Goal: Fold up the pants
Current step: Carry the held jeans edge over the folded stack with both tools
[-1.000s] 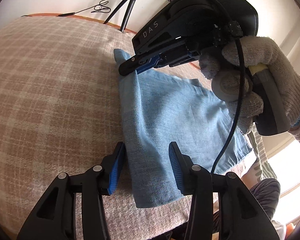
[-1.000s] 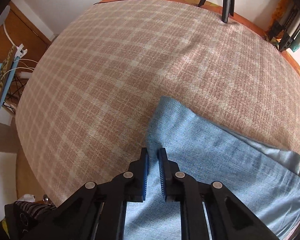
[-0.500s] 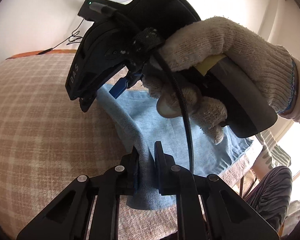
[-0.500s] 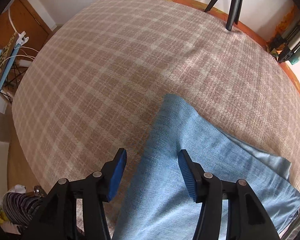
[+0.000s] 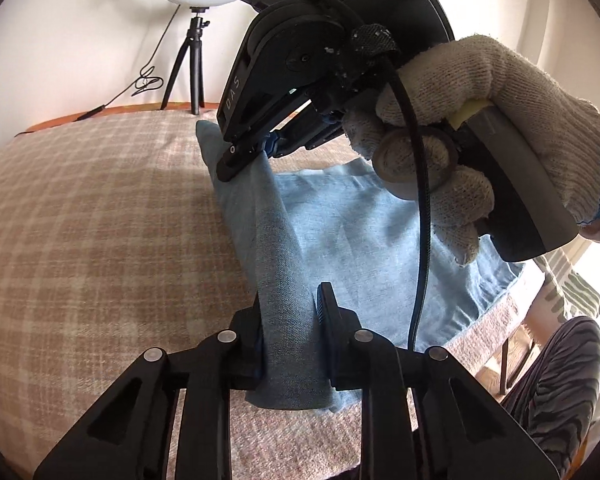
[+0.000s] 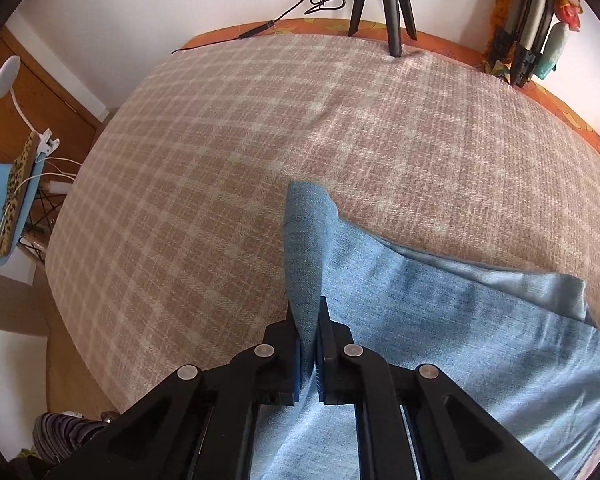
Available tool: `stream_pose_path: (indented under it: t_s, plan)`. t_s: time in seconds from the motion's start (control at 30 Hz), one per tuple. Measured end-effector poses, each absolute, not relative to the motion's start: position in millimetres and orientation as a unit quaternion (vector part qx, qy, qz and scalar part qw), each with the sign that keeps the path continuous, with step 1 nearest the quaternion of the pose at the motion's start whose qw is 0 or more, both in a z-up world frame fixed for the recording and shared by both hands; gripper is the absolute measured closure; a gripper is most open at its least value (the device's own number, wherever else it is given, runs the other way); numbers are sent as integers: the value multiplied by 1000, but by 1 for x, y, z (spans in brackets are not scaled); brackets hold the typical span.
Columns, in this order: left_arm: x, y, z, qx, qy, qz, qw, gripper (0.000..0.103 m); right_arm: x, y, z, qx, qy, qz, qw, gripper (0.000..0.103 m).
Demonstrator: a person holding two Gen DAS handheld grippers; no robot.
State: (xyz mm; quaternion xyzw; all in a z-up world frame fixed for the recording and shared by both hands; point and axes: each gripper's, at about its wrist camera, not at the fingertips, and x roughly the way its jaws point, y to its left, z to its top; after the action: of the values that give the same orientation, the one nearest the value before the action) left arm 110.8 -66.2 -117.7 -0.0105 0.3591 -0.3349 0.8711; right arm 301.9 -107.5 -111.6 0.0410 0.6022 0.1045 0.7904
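1. The left hand-held gripper [image 5: 287, 322] is closed on the near edge of the light-blue pants [image 5: 380, 248], spread on a plaid bed [image 5: 100, 220]
2. The right hand-held gripper [image 6: 309, 344] is clamped on a raised fold of the pants' far edge

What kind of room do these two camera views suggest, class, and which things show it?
Probably a bedroom set up for filming: blue pants lie on a wide plaid-covered surface, likely a bed, a ring light on a tripod stands by the wall, and a wooden cabinet stands beside it.
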Motion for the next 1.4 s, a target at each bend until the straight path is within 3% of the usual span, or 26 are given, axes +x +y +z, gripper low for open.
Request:
stream_pose_path:
  t_s: [0.43,1.4]
  plan:
    - [100,-93,-82,-28,333,-381,862,89,278,-154,-78,123,538,135,823,100]
    - [65,-297,-63,1,320,-526,788,89,183,-408,-43,217,458,32,862,100]
